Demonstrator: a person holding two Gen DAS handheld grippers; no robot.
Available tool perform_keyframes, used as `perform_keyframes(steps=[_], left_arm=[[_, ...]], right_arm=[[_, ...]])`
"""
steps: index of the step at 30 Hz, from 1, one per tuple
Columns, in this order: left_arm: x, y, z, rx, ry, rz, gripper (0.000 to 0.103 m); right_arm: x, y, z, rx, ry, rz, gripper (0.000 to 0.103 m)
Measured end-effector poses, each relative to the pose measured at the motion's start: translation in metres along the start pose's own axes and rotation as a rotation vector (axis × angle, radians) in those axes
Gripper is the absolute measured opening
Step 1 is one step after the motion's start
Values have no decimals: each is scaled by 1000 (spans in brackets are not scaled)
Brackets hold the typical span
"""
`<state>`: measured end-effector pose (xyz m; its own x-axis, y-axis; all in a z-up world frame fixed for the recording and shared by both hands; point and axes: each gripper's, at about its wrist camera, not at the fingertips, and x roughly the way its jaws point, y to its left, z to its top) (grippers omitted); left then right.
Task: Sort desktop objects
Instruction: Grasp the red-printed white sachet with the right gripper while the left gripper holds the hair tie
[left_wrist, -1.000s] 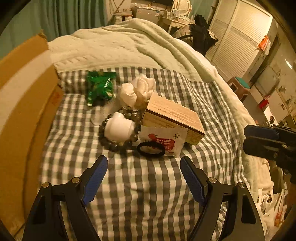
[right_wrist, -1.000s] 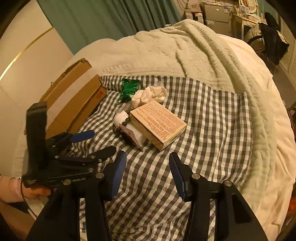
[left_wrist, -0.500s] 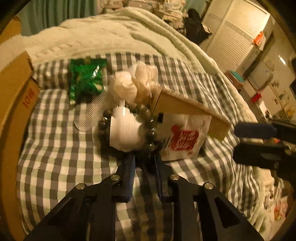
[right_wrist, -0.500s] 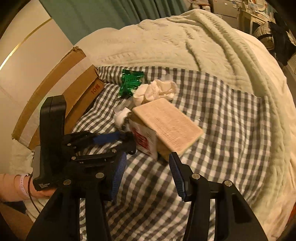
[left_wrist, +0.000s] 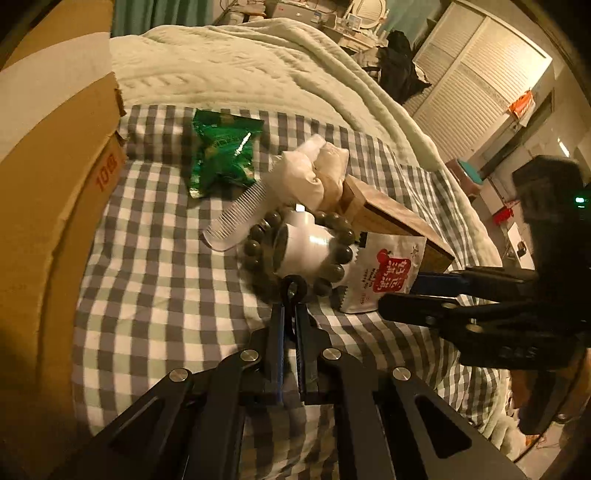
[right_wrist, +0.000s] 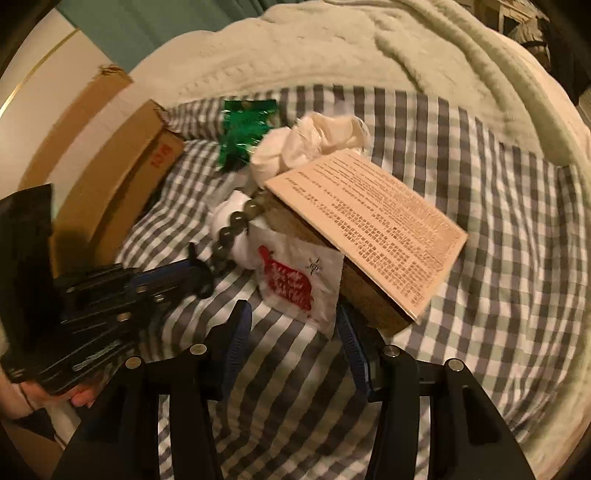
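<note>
Left gripper (left_wrist: 290, 308) fingers pinched together on black hair tie (left_wrist: 293, 288), mid checkered cloth (left_wrist: 155, 280), touching bead bracelet (left_wrist: 334, 271) ringing white bottle (left_wrist: 306, 247). Right gripper (right_wrist: 293, 332) fingers apart, straddling white sachet (right_wrist: 295, 280) leaning on brown box (right_wrist: 369, 225). Green packet (left_wrist: 223, 151) nearer cloth's far edge.

The frame's left edge is cutting off the cardboard box (left_wrist: 55, 177). The tan box (left_wrist: 391, 221) is hiding behind the white sachet (left_wrist: 384, 273) at centre right. In the right wrist view, motion is blurring the sachet's red print and the tan box's small text beyond reading.
</note>
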<state>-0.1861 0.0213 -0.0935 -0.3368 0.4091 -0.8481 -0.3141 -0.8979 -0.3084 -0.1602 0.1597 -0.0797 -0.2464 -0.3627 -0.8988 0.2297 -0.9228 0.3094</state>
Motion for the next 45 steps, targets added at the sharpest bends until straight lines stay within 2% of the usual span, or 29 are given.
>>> perform_keyframes(steps=[4,6,7,8,10,14,28,38,45], left_arm=[[-2,4,2,-9,2,-4,6],[-4,6,1,-15,-1,-5,6],[-5,6,1,-17,1,-8,6],[-6,7,1,-19,-2,-6,6],[-7,8,1,-22,-1,-8,6],[-11,7,-2,-24,-5,-3,6],[-56,-7,-16,-6,-65,-4,6],[-100,-17,-41,-9,-109,-7,6],[-148,-19,-43,-23,-185,-16,6]], right_arm=[[9,6,8,2,1,14,51],[8,13,9,-19,-9,13,47],[8,15,8,-28,-14,13,37],[7,19,8,-43,-12,11,23],[2,25,6,-81,-19,-1,14],[-11,40,1,-140,-47,-15,6],[-53,73,-15,-183,-87,-48,4],[-98,97,-45,-197,-156,-38,4],[-130,133,-50,-243,-226,-11,4]])
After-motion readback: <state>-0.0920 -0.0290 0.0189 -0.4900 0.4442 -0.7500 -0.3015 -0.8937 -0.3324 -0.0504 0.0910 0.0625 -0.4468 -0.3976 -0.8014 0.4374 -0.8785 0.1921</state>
